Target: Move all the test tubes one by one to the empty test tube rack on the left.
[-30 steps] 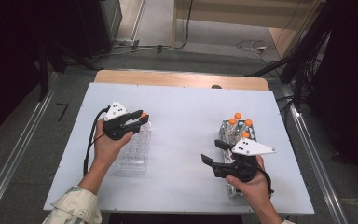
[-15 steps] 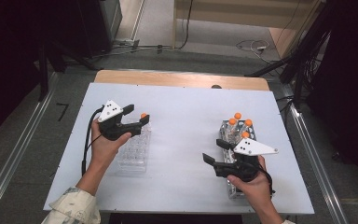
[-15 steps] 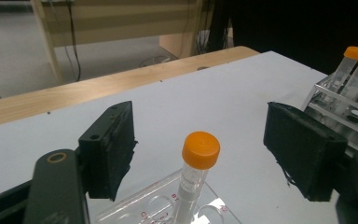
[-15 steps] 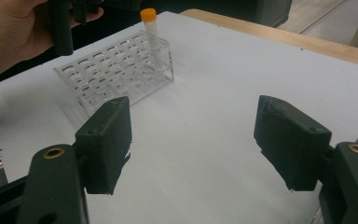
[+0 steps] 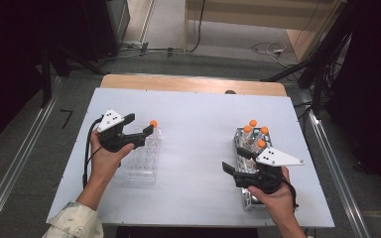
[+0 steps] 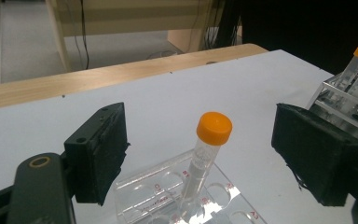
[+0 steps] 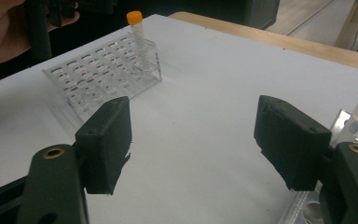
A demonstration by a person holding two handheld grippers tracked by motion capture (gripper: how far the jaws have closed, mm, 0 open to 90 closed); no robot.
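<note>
Dark equipment and trailing cables ring a white table [image 5: 193, 114] with a wooden strip along its far edge, and we look down on it from above our own side. At our left, we hold the left gripper [image 6: 198, 154] just behind the far end of a clear plastic rack [image 5: 144, 158], its jaws having just been opening; they now stand wide apart, with a single orange-capped tube [image 6: 205, 154] upright between them but touched by neither pad. In the left gripper view we see that tube seated in a corner hole of the clear rack, leaning slightly, its orange cap well above the plate, which suggests it has been let go there so the rack alone holds it. At our right, the right gripper [image 7: 193, 144] hovers low over the table with its jaws spread and nothing between them, resting near the close end of a metal rack [image 5: 250, 198]. That metal rack holds four more orange-capped tubes [image 5: 255, 133] clustered at its far end, standing upright so each cap can be gripped from the side. We judge the work to be moving tubes one by one from the metal rack to the clear one, with one delivered and four waiting.
</note>
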